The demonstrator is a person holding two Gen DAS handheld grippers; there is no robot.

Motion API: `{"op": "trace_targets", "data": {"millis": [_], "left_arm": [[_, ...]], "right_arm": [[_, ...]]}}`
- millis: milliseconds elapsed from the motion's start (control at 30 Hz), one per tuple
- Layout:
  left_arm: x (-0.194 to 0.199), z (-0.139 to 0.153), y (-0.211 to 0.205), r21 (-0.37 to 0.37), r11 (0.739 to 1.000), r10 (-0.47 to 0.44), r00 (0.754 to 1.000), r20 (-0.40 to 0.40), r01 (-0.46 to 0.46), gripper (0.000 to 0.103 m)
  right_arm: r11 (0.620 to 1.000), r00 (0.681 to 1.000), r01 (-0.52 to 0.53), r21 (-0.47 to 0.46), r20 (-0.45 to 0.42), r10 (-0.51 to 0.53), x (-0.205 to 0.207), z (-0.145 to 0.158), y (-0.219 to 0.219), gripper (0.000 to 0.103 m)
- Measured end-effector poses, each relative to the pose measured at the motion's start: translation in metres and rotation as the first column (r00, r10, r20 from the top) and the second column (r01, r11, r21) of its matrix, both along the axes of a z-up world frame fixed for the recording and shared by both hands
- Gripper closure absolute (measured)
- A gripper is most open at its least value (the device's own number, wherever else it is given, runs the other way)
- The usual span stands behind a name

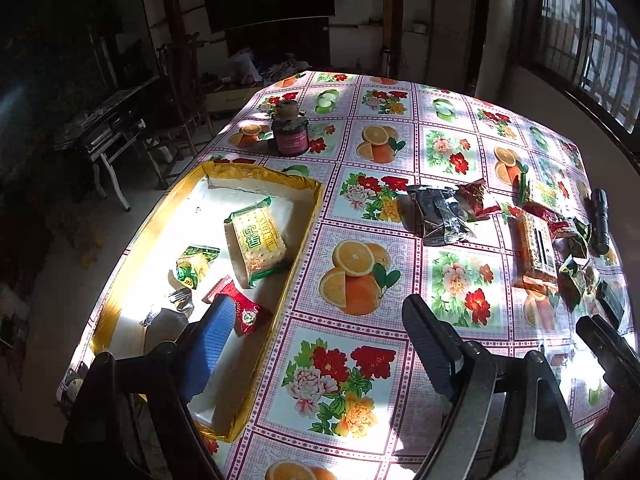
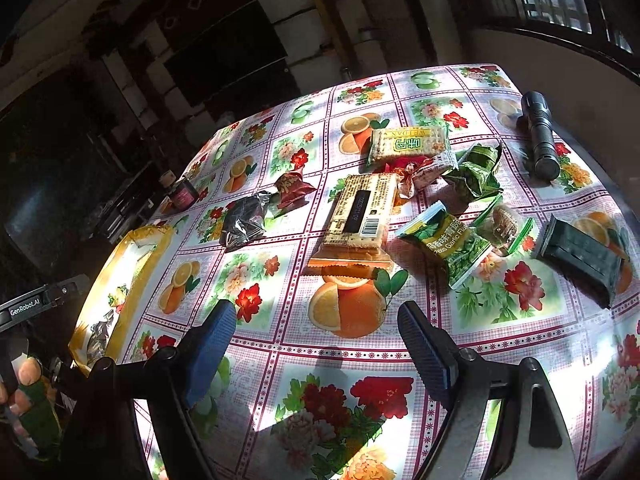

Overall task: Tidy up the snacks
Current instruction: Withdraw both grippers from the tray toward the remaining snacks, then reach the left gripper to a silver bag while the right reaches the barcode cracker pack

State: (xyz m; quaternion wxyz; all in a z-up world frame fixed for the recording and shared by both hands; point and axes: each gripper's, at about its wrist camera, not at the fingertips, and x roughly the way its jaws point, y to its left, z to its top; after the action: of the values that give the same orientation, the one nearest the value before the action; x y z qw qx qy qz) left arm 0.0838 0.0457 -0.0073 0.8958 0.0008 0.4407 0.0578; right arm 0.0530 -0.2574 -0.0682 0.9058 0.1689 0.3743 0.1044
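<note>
A gold-rimmed tray (image 1: 304, 216) at the table's left holds a green cracker pack (image 1: 256, 240), a small green packet (image 1: 194, 264), a red packet (image 1: 244, 312) and a silver one (image 1: 172, 312). My left gripper (image 1: 320, 340) hovers open over the tray's right rim with nothing between its pads. My right gripper (image 2: 320, 336) is open and empty above the cloth, just short of an orange cracker pack (image 2: 360, 216). Around that pack lie a green pea bag (image 2: 452, 244), a second green cracker pack (image 2: 408, 146), a red candy (image 2: 424, 172) and a black-silver pack (image 2: 244, 220).
A dark jar (image 1: 290, 132) stands beyond the tray. A black flashlight (image 2: 538, 136) and a dark wrapped pack (image 2: 580, 256) lie near the table's right edge. The flowered tablecloth (image 2: 340, 400) is bare under the right gripper. A hand (image 2: 26, 372) shows at the left edge.
</note>
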Motion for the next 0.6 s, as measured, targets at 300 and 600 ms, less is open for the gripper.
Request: {"op": "trace_targets", "data": {"millis": [300, 600], "left_arm": [[0.024, -0.017, -0.018, -0.042, 0.998, -0.039, 0.998, -0.055, 0.037, 0.018], [0.075, -0.040, -0.051, -0.114, 0.991, -0.083, 0.988, -0.127, 0.068, 0.018]], "right_arm": [[1.000, 0.999, 0.014, -0.010, -0.031, -0.014, 0.013, -0.010, -0.004, 0.017], [0.999, 0.998, 0.011, -0.052, -0.056, -0.014, 0.055, -0.016, 0.005, 0.017]]}}
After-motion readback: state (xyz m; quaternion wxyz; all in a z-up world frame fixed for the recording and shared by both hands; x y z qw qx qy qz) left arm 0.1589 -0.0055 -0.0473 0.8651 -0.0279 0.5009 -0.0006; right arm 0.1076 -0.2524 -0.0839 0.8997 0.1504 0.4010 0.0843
